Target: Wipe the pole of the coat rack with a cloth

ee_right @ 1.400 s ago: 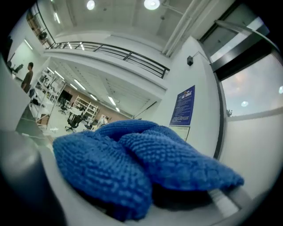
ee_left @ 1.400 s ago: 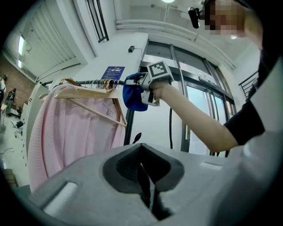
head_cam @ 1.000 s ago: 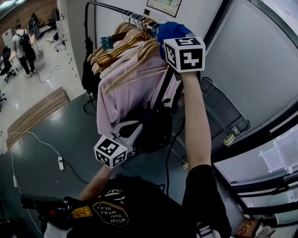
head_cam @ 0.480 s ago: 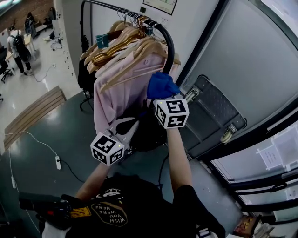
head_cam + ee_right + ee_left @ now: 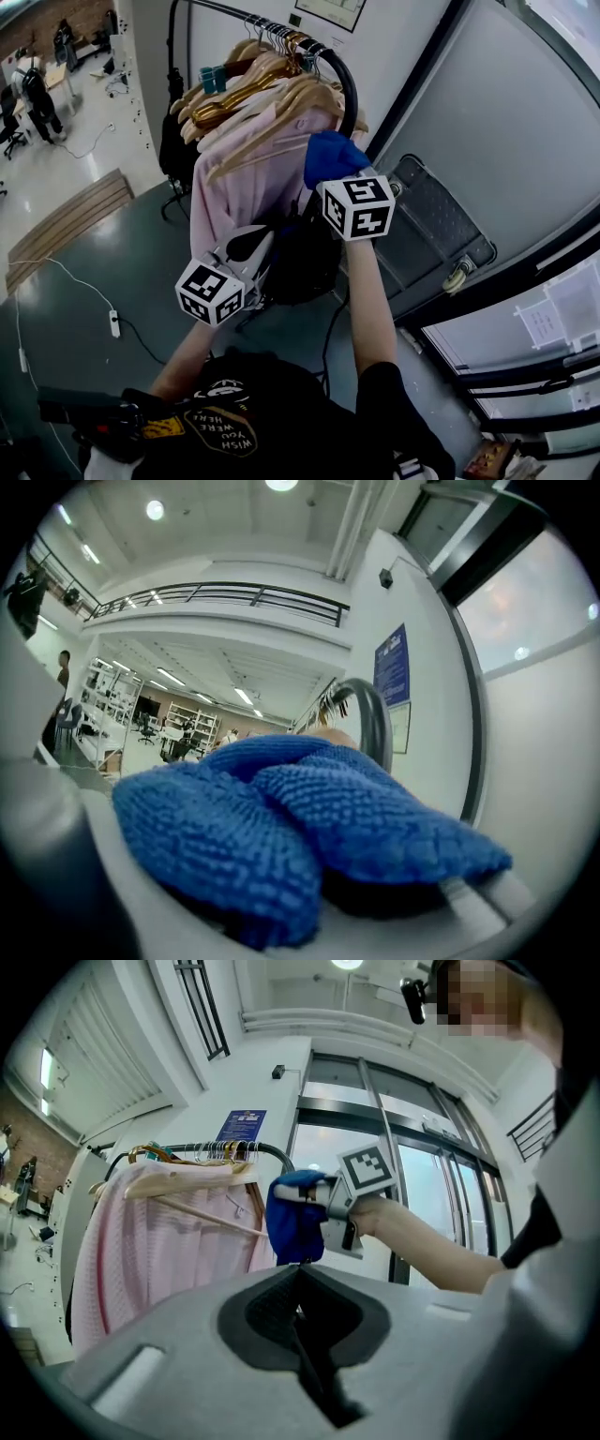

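Note:
The coat rack's black pole (image 5: 349,86) bends down at its right end, and it shows as a grey curve (image 5: 370,719) in the right gripper view. My right gripper (image 5: 339,172) is shut on a blue cloth (image 5: 332,156), which it holds against the upright part just below the bend. The cloth (image 5: 309,827) fills that gripper's view and hides the jaws. My left gripper (image 5: 260,240) hangs lower, beside the clothes, with its jaws together and nothing in them. From the left gripper view (image 5: 300,1290) I see the cloth (image 5: 292,1218) and the pole (image 5: 272,1152).
Pink garments (image 5: 253,178) hang on wooden hangers (image 5: 253,84) along the rail, with dark items (image 5: 305,267) below them. A grey folded cart (image 5: 441,220) leans on the wall to the right. A cable with a power strip (image 5: 114,323) lies on the floor. People stand far off at the left.
My right gripper slid the cloth from the top bend of the pole down the upright, then a little back up. The left gripper stayed low beside the clothes.

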